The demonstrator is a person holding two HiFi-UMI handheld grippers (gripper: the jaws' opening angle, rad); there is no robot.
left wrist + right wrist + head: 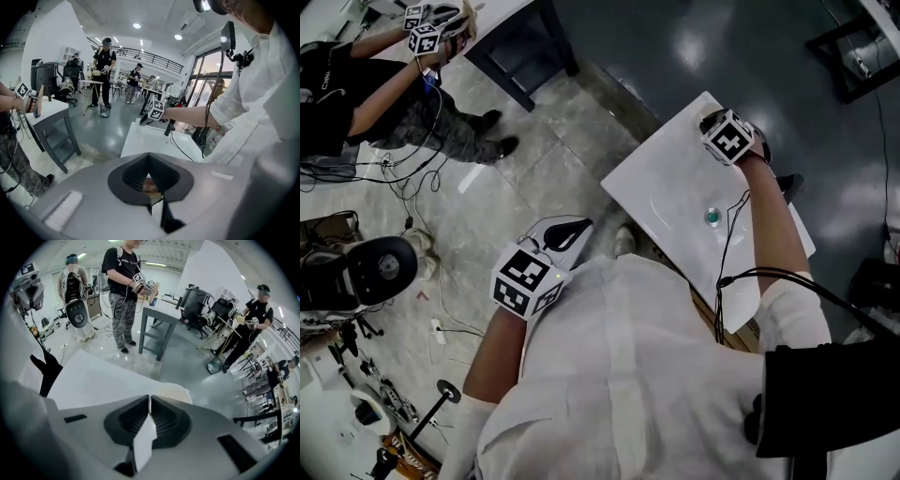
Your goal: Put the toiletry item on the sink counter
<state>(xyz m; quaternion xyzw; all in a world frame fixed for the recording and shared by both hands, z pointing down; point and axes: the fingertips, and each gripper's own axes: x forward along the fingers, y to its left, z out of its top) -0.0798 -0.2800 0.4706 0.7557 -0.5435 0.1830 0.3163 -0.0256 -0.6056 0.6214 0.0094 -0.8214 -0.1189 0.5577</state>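
Observation:
The white sink counter stands at centre right, with a small green drain in its basin. My right gripper hovers over the counter's far corner; in the right gripper view its jaws meet at the tips, and only white counter shows around them. My left gripper hangs over the floor left of the counter, its jaws closed together. From the left gripper view the right gripper sits above the counter. No toiletry item can be made out in any view.
A black cable trails from my right arm across the basin. A dark table stands behind the counter. Another person with grippers stands at top left. Loose cables and camera gear clutter the floor on the left.

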